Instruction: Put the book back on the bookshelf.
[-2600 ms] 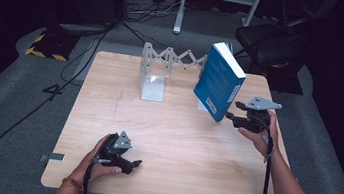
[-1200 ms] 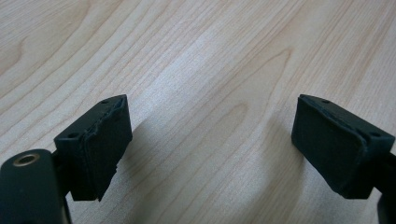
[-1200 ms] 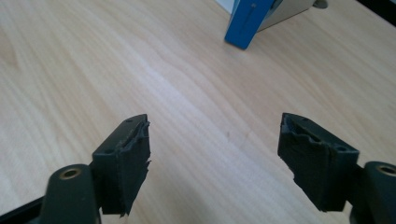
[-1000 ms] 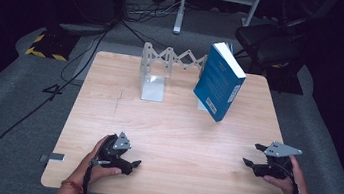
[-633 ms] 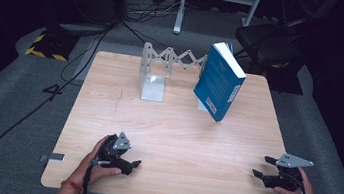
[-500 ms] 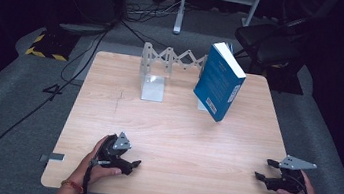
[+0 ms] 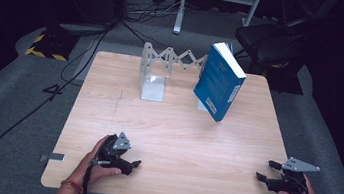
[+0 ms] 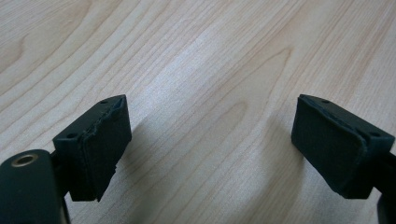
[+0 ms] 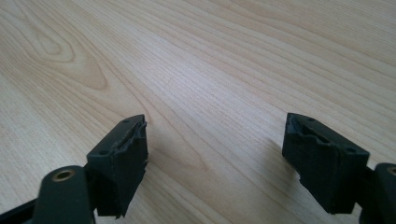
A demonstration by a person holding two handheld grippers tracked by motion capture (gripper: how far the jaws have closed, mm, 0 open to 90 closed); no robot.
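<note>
The book (image 7: 219,81) stood tilted at the table's (image 7: 179,138) twelve-to-one o'clock, leaning against the far end of the zigzag metal rack (image 7: 163,70), with both grippers well apart from it. The right gripper (image 7: 264,179) rested at the near edge around five o'clock, its jaws having just opened to their widest, with bare wood between its pads (image 9: 122,158). The left gripper (image 7: 132,165) sat at about seven o'clock, jaws also spread and empty, pads (image 8: 100,144) just above the wood.

The placing looked done. To finish well, both hands should have stayed low and kept away from the book, since its lean seemed shaky and a bump to the table could have tipped it.

Count: one book, one rack, two grippers, one table.
</note>
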